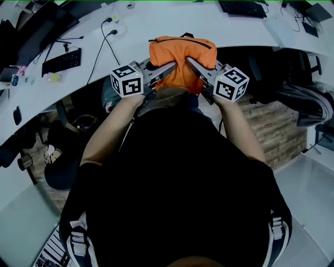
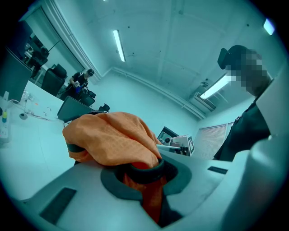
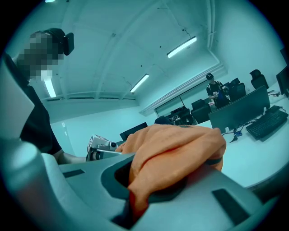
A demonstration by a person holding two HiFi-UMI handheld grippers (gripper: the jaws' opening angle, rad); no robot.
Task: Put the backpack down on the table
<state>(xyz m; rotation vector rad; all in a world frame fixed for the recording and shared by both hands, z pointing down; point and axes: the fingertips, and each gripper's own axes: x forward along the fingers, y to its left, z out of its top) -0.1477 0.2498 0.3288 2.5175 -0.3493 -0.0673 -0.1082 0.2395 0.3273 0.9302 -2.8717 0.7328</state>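
An orange backpack point(image 1: 180, 56) with a black zip hangs between my two grippers at the near edge of the white table point(image 1: 156, 23). My left gripper point(image 1: 174, 65) is shut on its cloth from the left, and orange fabric point(image 2: 115, 137) bulges over those jaws. From the right, my right gripper point(image 1: 190, 61) is shut on the same bag, whose cloth point(image 3: 176, 151) folds across the jaws. Whether the bag's underside touches the tabletop is hidden from me.
The curved table carries a keyboard point(image 1: 61, 61) and cables point(image 1: 107, 39) at left, and another keyboard point(image 1: 242, 8) at the far right. Below the table edge are a dark bag on the floor point(image 1: 62, 156) and a chair with grey clothing point(image 1: 308, 101).
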